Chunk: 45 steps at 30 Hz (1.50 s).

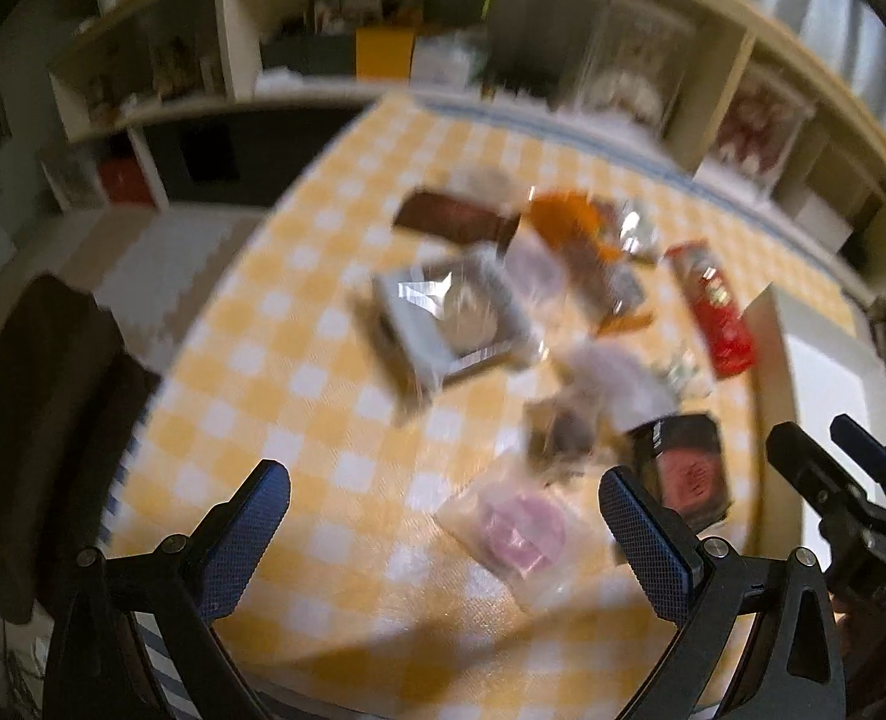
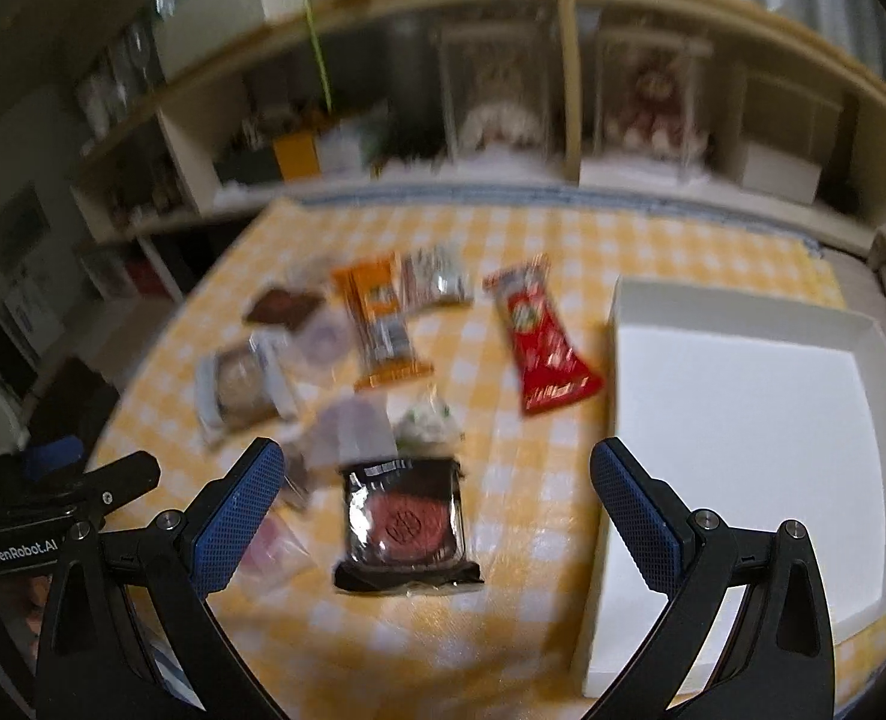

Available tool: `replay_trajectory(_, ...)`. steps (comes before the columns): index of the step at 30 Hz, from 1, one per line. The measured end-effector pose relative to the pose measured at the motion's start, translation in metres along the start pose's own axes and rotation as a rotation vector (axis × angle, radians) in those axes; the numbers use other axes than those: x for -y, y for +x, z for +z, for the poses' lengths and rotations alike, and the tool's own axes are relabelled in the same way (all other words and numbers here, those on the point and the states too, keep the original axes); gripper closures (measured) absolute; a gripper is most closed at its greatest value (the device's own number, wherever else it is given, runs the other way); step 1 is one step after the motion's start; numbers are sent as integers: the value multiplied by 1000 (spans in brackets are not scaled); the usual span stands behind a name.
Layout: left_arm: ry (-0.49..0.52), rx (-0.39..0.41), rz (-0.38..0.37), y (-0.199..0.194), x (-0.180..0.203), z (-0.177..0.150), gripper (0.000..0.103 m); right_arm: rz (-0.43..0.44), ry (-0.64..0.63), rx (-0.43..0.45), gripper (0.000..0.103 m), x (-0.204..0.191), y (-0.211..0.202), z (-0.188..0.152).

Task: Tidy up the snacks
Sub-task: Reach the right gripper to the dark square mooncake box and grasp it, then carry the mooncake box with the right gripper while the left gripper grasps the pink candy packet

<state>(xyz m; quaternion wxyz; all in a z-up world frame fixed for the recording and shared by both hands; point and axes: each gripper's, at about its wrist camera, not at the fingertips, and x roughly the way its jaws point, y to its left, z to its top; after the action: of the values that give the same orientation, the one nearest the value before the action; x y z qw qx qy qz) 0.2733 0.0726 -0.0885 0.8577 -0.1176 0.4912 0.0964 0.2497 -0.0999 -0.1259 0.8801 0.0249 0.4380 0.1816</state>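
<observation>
Snacks scattered on checkered worktop, left of the white tray. Left tongs and right tongs both apart, empty, above the worktop.

Seen from the right gripper, a wrapped round cake is lying on the tablecloth directly ahead, between the spread fingers. A shallow box is sitting to the right of it. Farther ahead, a crinkled packet is resting just left of the box, with a long bar lying further left. Shelves are standing behind the table. The left gripper is hovering to the left.
</observation>
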Motion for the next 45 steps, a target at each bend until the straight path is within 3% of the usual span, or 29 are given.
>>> replay_trajectory(6, 10, -96, 0, 54, 13, 16, 0, 66, 34, -122, 0, 9, 33, -10)
replay_trajectory(15, 161, -122, 81, 108, 42, 11, 0, 93, 48, -134, 0, 18, 43, -9)
replay_trajectory(22, 187, -154, 133, 118, 35, 0, 0, 100, -10, -168, 0, 5, 65, -6)
replay_trajectory(25, 185, -175, 177, 121, 22, -7, 0, 110, -60, -221, 0, -2, 76, -12)
replay_trajectory(28, 137, -200, 172, 122, 7, -10, 0, 110, -84, -278, 0, -6, 85, -18)
replay_trajectory(33, 143, -216, 158, 124, 4, -12, 0, 116, -41, -317, 1, -4, 89, -23)
replay_trajectory(37, 204, -171, 66, 106, 15, -11, 1, 124, 0, -299, 10, 2, 85, -23)
replay_trajectory(41, 341, -84, 37, 95, 32, -6, 7, 169, 38, -323, 36, 8, 87, -24)
replay_trajectory(45, 424, -67, -34, 86, 43, -10, 13, 151, 29, -312, 39, 7, 79, -29)
